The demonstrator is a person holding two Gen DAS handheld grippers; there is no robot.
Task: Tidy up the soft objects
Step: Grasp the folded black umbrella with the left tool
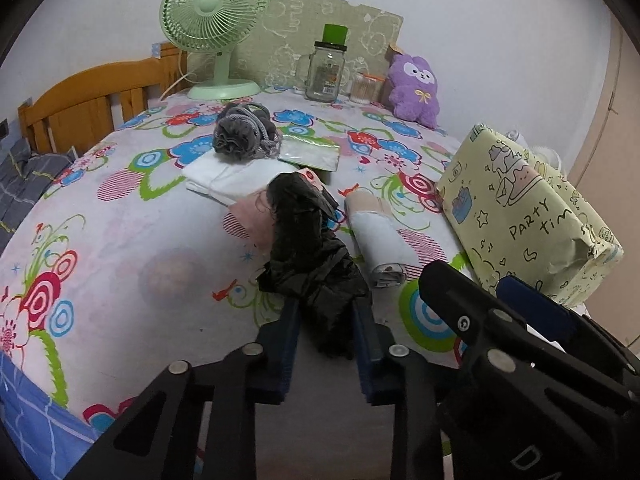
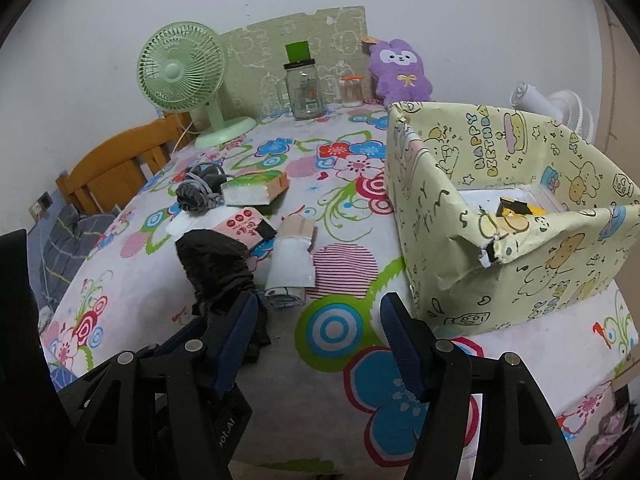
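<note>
A crumpled black plastic bag (image 1: 308, 248) lies on the flowered tablecloth (image 1: 120, 248), and my left gripper (image 1: 325, 312) is shut on its near end, blue pads pressing both sides. Beside the bag lie a white rolled pack (image 1: 380, 240), a pink packet (image 1: 250, 216), a white folded cloth (image 1: 224, 176) and a grey bath pouf (image 1: 240, 132). My right gripper (image 2: 319, 304) stands open over the cloth with nothing between its fingers, just right of the bag (image 2: 216, 264). Right of it stands an open box (image 2: 520, 264) wrapped in yellow party paper.
At the back stand a green fan (image 1: 212, 24), a glass jar (image 1: 326, 72), a small tub of cotton swabs (image 1: 366, 88) and a purple plush (image 1: 414, 88). A flat packet (image 1: 310, 154) lies by the pouf. A wooden frame (image 1: 80, 100) is at the left edge.
</note>
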